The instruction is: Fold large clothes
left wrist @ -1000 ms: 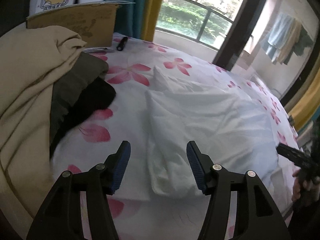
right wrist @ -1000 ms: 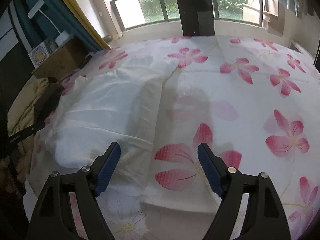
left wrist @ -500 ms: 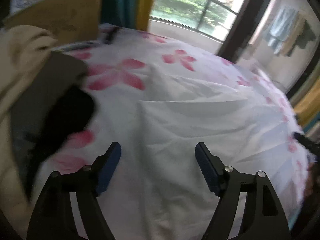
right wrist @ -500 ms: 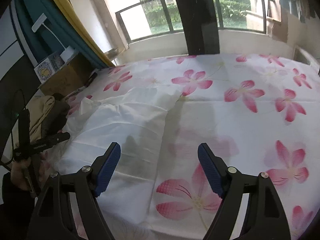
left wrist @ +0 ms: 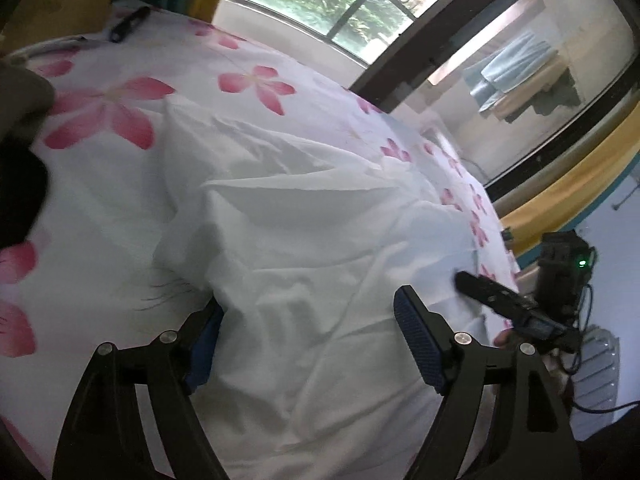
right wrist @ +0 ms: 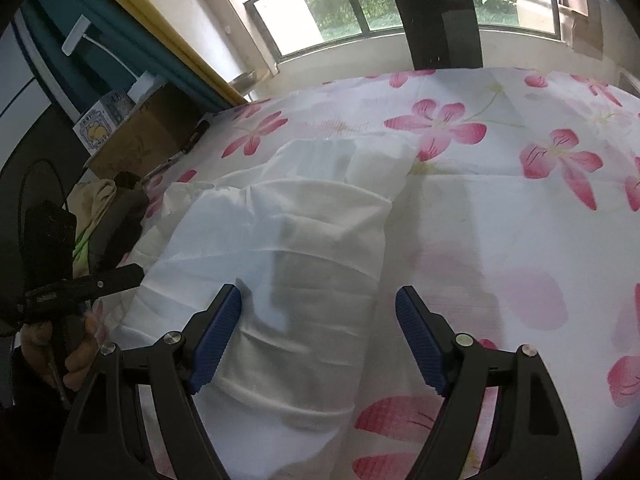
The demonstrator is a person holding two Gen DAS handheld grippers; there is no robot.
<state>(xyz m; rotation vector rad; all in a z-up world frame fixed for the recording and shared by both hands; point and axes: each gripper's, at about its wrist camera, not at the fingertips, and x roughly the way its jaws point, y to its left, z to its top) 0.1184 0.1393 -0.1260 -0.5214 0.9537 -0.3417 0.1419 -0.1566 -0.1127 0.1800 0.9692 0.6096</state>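
Between the fingers of the left claw (left wrist: pixel 307 336), in the left wrist view: white garment (left wrist: pixel 320 240), rumpled and partly doubled over, spread on the flowered bed (left wrist: pixel 120 92). Fingers wide apart, gripping nothing; left blue pad (left wrist: pixel 202 344) tucked against the garment's near-left edge, right pad clear above the cloth. Beyond and to the right of the claw, the right claw's black finger tip over the far edge of the cloth. Far ahead to the left, a small black object (left wrist: pixel 128 28) on the bed; hard left, a dark blurred heap of other clothes, too smeared to name. In the right wrist view: right claw (right wrist: pixel 318 336) likewise spread wide and empty, poised over the near end of the white garment (right wrist: pixel 280 248), which runs ahead and leftward from the claw, its right fold edge just inside the right finger. Left of the claw, the left claw held in a hand (right wrist: pixel 76 344), beside a pile of beige and dark clothes (right wrist: pixel 108 208). Likely trouble from here: closing on a single layer only, so the doubled cloth peels apart when lifted; pinching the bedsheet along with the garment, white on pale and hard to separate; uneven pull between the two claws, skewing the fold; trapped wrinkles pressed into the next crease.
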